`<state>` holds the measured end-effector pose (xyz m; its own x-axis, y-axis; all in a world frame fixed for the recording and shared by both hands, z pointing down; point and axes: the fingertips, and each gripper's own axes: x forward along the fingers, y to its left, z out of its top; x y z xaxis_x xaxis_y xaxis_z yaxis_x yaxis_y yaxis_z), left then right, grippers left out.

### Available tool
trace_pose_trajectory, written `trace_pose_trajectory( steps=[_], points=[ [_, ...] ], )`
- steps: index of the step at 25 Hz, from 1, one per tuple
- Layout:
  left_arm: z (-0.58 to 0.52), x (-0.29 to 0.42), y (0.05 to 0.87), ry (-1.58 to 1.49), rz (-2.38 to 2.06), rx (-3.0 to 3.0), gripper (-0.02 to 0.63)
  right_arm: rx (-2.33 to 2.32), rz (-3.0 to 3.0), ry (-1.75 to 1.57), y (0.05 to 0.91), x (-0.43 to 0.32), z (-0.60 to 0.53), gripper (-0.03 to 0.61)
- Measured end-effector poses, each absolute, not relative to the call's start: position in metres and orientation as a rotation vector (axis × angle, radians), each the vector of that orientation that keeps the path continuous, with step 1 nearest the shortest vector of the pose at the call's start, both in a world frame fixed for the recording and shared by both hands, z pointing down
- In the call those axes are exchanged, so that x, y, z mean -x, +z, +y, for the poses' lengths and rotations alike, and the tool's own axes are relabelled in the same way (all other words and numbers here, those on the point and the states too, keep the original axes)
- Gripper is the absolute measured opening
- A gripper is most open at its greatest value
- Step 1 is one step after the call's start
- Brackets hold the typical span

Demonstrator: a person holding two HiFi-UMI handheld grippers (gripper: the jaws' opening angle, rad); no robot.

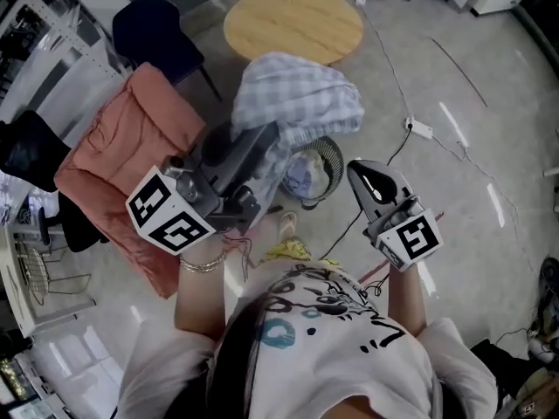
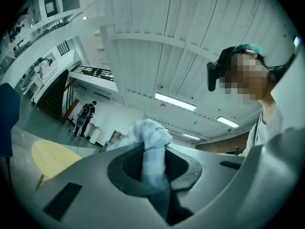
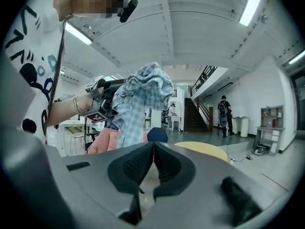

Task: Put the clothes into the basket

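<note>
The left gripper [image 2: 153, 152] has its jaws clamped on a pale blue checked shirt [image 2: 148, 136]. A twisted fold of the cloth runs down between the two dark pads and fills the narrow gap between them, and the rest bunches up just past the jaw tips. In the head view the shirt [image 1: 299, 96] billows out ahead of and above the left gripper [image 1: 266, 140], held up in the air clear of the floor [image 1: 454, 68].

The basket [image 1: 335, 157], dark and made of mesh, stands on the floor below the held shirt, between the two sets of jaws and just ahead of them. A pale garment [image 1: 301, 178] already lies inside it.

The right gripper [image 3: 153, 146] has its jaws closed, with the pads meeting at the tips and nothing between them. In the head view the right gripper [image 1: 360, 169] hangs just beside the basket's rim, on the side away from the left gripper. Seen along the right jaws, the shirt [image 3: 143, 95] hangs ahead and off to the side.

A pink cloth [image 1: 131, 151] is draped over a seat on the outer side of the left jaws. A dark blue chair [image 1: 155, 31] and a round wooden table [image 1: 293, 23] stand farther ahead, beyond the shirt.
</note>
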<state>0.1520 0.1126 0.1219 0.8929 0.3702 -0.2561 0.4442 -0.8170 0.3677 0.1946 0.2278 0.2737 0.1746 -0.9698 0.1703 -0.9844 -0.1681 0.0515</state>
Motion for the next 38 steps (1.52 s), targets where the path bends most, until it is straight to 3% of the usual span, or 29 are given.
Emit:
trace_pose_trajectory(
  steps=[38],
  points=[
    [0.096,-0.361,0.111,-0.238,1.074,-2.356,0.06,-2.625,-1.388,0.293,0.287,-0.34,0.236,0.031]
  ],
)
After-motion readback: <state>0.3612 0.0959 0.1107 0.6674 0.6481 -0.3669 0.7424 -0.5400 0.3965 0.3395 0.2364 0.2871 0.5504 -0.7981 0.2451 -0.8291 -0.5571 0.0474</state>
